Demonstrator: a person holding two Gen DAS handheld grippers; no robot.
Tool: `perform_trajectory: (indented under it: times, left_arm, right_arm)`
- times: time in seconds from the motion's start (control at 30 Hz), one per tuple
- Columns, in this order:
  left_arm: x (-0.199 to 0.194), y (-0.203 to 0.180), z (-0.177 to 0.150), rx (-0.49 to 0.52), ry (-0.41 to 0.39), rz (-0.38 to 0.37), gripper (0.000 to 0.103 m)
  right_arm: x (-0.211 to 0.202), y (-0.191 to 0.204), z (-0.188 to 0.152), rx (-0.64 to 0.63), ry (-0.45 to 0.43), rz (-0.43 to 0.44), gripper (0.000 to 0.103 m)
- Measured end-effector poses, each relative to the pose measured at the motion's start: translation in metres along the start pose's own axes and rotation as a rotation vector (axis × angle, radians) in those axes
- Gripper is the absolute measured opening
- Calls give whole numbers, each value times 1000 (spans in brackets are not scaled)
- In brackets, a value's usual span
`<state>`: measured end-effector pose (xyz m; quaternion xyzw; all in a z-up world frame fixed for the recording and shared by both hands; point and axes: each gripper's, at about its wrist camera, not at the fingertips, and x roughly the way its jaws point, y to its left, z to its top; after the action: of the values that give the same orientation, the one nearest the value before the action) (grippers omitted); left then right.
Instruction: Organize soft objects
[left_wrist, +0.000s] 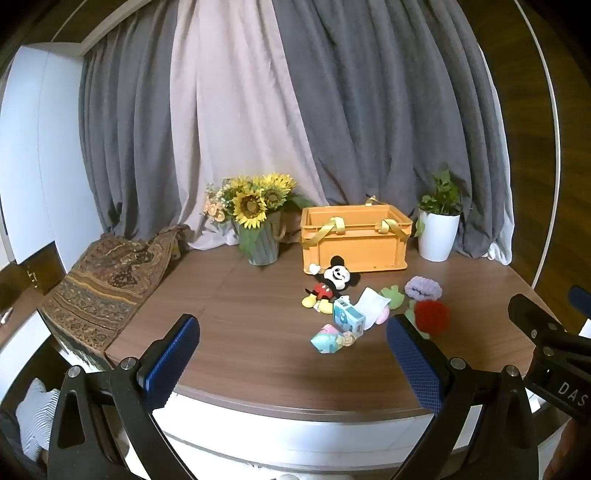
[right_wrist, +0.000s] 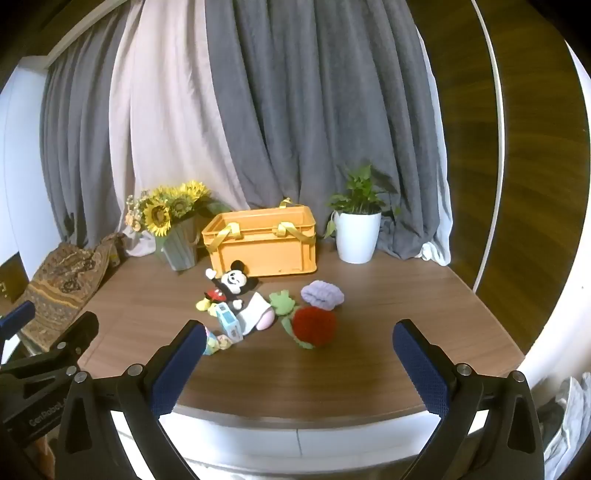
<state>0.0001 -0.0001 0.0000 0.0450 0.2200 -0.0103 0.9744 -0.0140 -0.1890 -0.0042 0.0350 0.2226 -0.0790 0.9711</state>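
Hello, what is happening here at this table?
A person holds two grippers over the near edge of the wooden table, both with jaws open and empty. Nothing is handled yet. A pile of soft toys, among them a black-and-red mouse plush, a red yarn pompom and a lilac fluffy scrunchie, lies before the empty orange plastic crate.
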Motion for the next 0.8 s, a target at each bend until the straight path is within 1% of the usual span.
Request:
perform_trajectory:
  times: [0.17, 0.2, 0.23, 0.37, 0.63, 0.8]
  left_arm:
    - [2, 0, 1, -4, 6, 0, 103]
    - [1, -1, 6, -4, 6, -3, 103]
    - [0, 0, 4, -5, -3, -6, 103]
    - [-5, -9, 6, -2, -4, -9, 103]
    - [-8, -9, 15, -9, -6, -19, 103]
    - [-8, -10, 15, -7, -10, -16, 103]
  right_arm:
    - [-2, 0, 0, 9, -5, 3, 102]
    - [-2, 1, 1, 10, -6, 2, 102]
    - [0, -2, 0, 10, -6, 2, 102]
    - [-1, -2, 1, 14, -10, 5, 102]
    - [-3, -2, 1, 20, -18, 3, 102]
    - [-5, -4, 4, 22, -19, 3, 102]
